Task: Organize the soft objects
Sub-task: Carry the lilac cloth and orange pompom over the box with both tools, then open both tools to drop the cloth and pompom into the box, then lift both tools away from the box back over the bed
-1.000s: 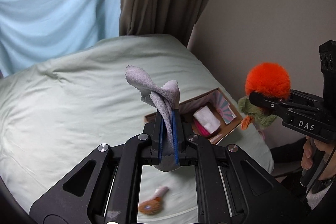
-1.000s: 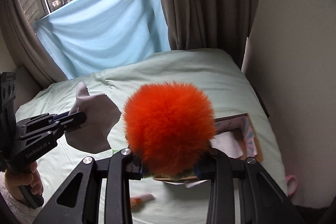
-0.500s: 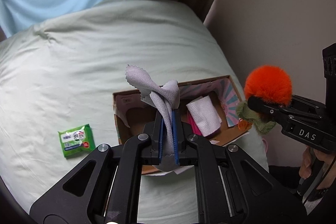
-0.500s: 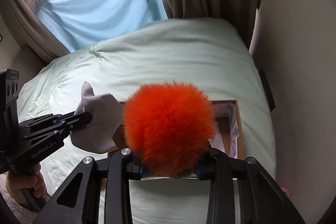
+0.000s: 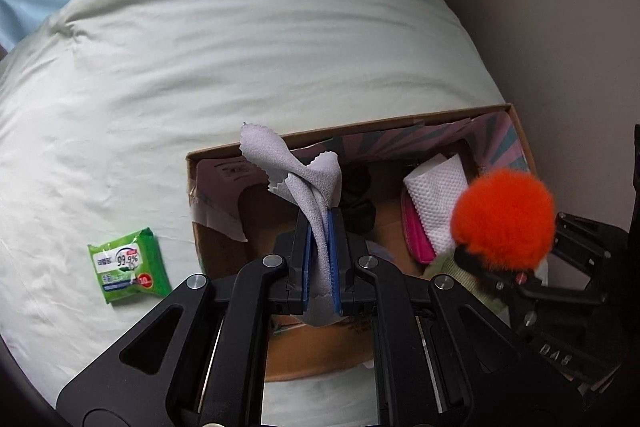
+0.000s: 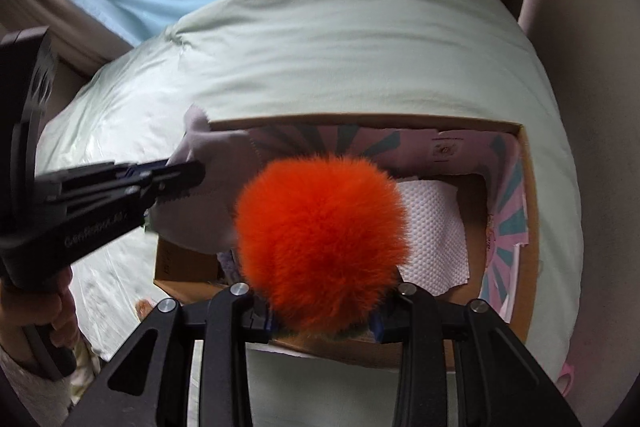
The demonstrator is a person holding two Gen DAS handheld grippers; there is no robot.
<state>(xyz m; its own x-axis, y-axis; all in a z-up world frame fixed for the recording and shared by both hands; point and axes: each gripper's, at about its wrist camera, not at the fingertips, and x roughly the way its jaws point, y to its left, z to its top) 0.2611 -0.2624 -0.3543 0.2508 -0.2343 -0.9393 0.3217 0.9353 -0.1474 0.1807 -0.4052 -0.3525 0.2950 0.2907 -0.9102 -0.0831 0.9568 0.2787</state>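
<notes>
— Over the cardboard box, left tool clamps the grey cloth; right tool grips the orange pompom toy.
— Risk: released early, either lands on the bed.

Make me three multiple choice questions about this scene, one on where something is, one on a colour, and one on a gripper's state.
1. Where does the green wipes pack lie?
A. inside the box
B. on the bed, left of the box
C. in the right gripper

2. What colour is the pompom?
A. blue
B. orange
C. white

3. What is the left gripper doing?
A. shut on the grey cloth
B. open and empty
C. shut on the paper towel

Answers:
1 B: the pack rests on the bed outside the box wall.
2 B: its fur is bright orange in both views.
3 A: the grey cloth stands pinched between its blue pads; the paper towel lies in the box.
</notes>
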